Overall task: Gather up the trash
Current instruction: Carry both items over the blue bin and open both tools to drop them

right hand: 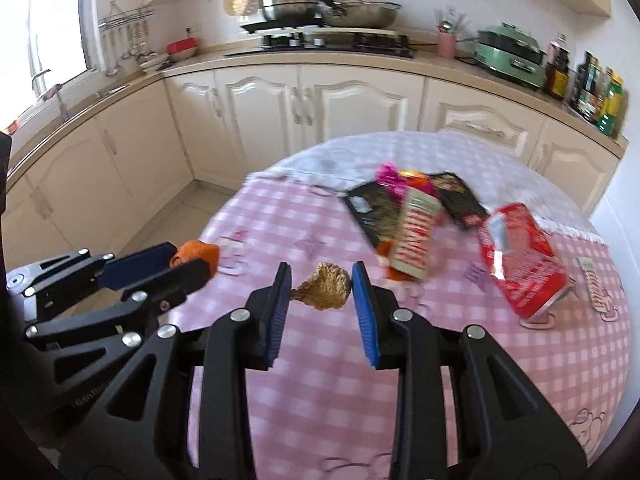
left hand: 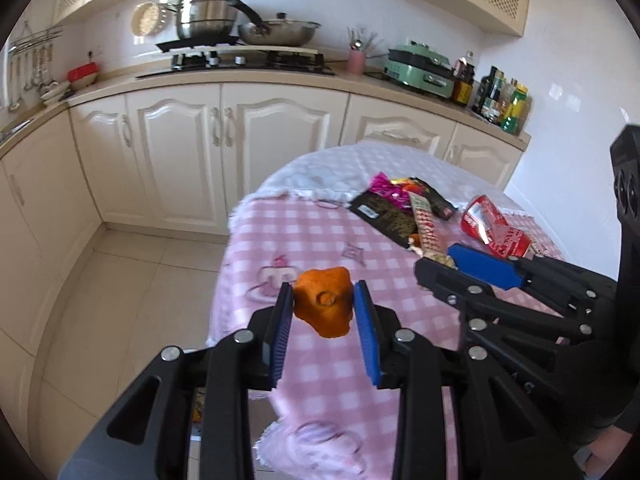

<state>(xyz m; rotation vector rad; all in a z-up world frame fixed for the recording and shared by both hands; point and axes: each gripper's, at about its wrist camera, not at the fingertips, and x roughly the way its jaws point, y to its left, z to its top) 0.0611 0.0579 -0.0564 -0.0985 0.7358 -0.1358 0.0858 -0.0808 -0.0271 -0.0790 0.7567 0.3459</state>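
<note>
My left gripper (left hand: 323,295) is shut on a piece of orange peel (left hand: 325,305), lifted above the pink checked tablecloth (left hand: 312,240) near the table's left edge. In the right wrist view the same peel (right hand: 198,256) shows between the left gripper's blue pads at the left. My right gripper (right hand: 321,282) is shut on a brown fried-chicken scrap (right hand: 326,285), held above the cloth (right hand: 440,380). In the left wrist view the right gripper (left hand: 444,258) reaches in from the right. Snack wrappers (left hand: 396,208) and a crushed red bag (left hand: 494,226) lie on the far side of the table.
Cream kitchen cabinets (left hand: 240,136) run along the back under a counter with a hob, steel pots (left hand: 208,14), a green cooker (left hand: 422,68) and bottles (left hand: 504,98). Tiled floor (left hand: 120,288) lies left of the table. A small wrapper (right hand: 596,286) lies at the table's right side.
</note>
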